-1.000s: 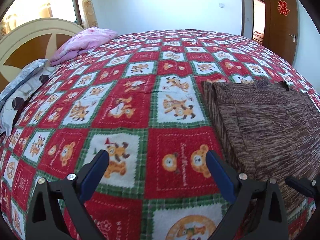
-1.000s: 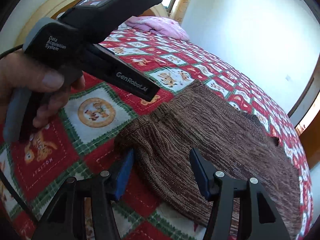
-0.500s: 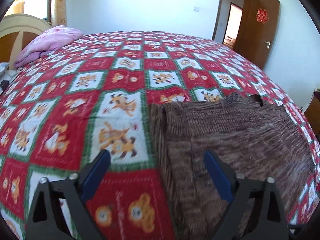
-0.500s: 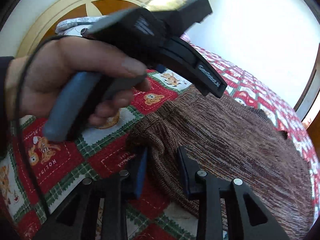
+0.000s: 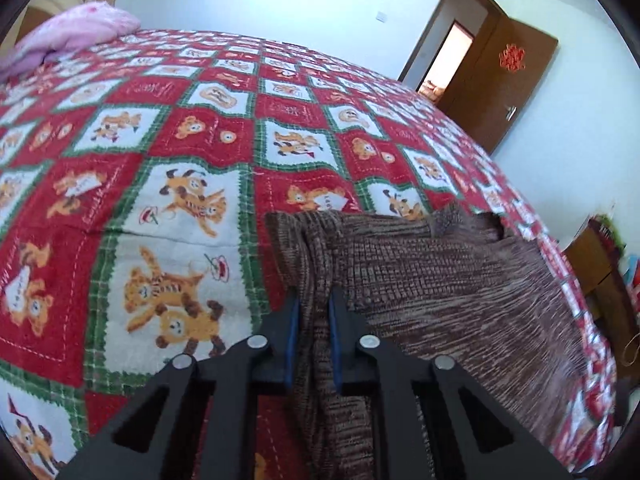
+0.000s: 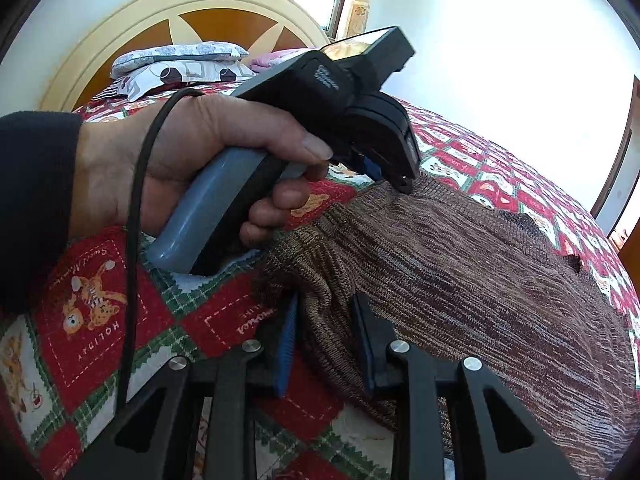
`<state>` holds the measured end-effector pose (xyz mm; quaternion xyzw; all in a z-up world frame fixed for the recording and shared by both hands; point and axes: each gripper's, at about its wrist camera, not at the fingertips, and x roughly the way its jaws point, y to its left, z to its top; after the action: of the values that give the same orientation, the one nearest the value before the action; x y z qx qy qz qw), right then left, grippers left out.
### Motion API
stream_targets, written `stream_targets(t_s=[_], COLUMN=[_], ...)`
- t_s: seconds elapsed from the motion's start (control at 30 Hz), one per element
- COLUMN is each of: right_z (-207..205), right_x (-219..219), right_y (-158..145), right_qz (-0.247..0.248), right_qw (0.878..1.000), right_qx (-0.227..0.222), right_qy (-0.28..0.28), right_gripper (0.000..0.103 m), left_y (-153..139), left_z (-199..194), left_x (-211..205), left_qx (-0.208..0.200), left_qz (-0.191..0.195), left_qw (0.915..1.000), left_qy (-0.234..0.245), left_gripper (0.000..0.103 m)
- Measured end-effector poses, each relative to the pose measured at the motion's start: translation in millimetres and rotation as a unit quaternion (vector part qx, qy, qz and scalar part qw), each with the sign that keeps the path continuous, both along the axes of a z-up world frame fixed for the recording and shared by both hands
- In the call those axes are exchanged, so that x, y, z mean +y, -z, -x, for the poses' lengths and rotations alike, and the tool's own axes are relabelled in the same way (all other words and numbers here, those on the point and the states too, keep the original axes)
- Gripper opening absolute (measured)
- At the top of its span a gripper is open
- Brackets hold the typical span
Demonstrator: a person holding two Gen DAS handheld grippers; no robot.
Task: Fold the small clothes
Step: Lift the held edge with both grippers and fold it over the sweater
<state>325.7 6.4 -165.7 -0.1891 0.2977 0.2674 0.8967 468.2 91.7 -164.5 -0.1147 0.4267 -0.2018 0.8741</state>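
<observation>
A brown knit garment (image 5: 440, 288) lies flat on the bed, also seen in the right wrist view (image 6: 480, 272). My left gripper (image 5: 314, 312) is closing on its left edge, and a bunched ridge of knit fills the narrow gap between the blue pads. In the right wrist view the same left gripper (image 6: 404, 184), held by a hand (image 6: 192, 160), has its tip down on the garment's far corner. My right gripper (image 6: 324, 320) is closing on the near corner, with gathered fabric pressed between its pads.
A red, green and white cartoon bedspread (image 5: 180, 160) covers the bed. A pink pillow (image 5: 76, 32) and a grey patterned pillow (image 6: 180, 64) lie by the cream headboard (image 6: 200, 12). A brown door (image 5: 504, 80) and wooden furniture (image 5: 592, 264) stand past the bed's right edge.
My left gripper swung right from over the bedspread to the garment's left edge and went from wide open to pinched on it. My right gripper stayed put and narrowed on the near corner.
</observation>
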Motion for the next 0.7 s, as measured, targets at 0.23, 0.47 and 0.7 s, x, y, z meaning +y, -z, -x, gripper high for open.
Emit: stream_targets(t_s=[0.23, 0.47, 0.7], right_z=[0.7, -3.9, -0.7], right_x=[-11.7, -37.9, -58.0], right_y=[-17.9, -37.2, -47.3], right_qz=[-0.031, -0.077, -0.095], right_qw=[0.999, 0.995, 0.994], right_qx=[0.030, 0.052, 0.045], right_qy=[0.008, 0.021, 0.033], right_gripper=[0.011, 0.010, 0.009], left_y=[-3.2, -16.6, -35.3], left_z=[-1.4, 0.6, 4.5], left_x=[-0.8, 2.0, -7.2], left_qx=[0.015, 0.019, 0.011], left_qz=[-0.001, 0.010, 0.024], left_qw=[0.9999, 0.9997, 0.9995], left_qy=[-0.007, -0.010, -0.019], left_gripper=[0.011, 0.010, 0.010])
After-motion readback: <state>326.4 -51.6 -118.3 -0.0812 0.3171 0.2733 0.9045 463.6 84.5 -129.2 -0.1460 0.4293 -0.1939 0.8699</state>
